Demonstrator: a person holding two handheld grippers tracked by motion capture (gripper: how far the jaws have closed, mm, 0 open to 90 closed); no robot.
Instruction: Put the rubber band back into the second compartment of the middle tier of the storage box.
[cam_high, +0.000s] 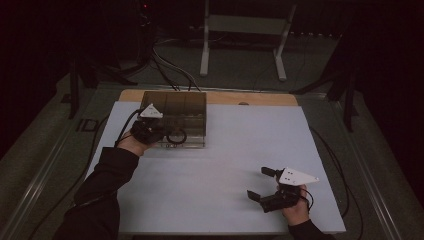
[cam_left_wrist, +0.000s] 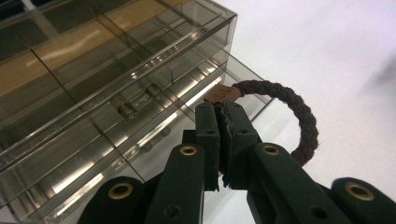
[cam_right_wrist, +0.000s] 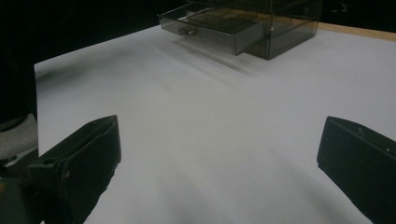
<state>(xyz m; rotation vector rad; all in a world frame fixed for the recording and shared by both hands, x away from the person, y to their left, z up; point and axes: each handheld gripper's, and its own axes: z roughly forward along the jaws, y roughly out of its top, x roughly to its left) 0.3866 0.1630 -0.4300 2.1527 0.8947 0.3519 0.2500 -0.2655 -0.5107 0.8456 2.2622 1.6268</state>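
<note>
Starting at the left: the left gripper (cam_left_wrist: 221, 112) is pinched tight on a dark braided hair tie (cam_left_wrist: 299, 116), gripping it right by its little brown tag, and the loop hangs off to the side, over the pulled-out drawer (cam_left_wrist: 154, 126) of the smoky clear acrylic organizer (cam_high: 175, 107). I'd say the step is dropping the tie into that drawer, so the trick is getting the whole loop past the front wall and over one compartment before letting go (otherwise it'll drape over a divider). The left forearm reaches forward from the bottom, hand right at the organizer's front. Over to the right, the right gripper (cam_high: 263, 183) rests low on the white tabletop (cam_high: 225, 165), jaws spread wide with nothing in them, well apart from the organizer.
</note>
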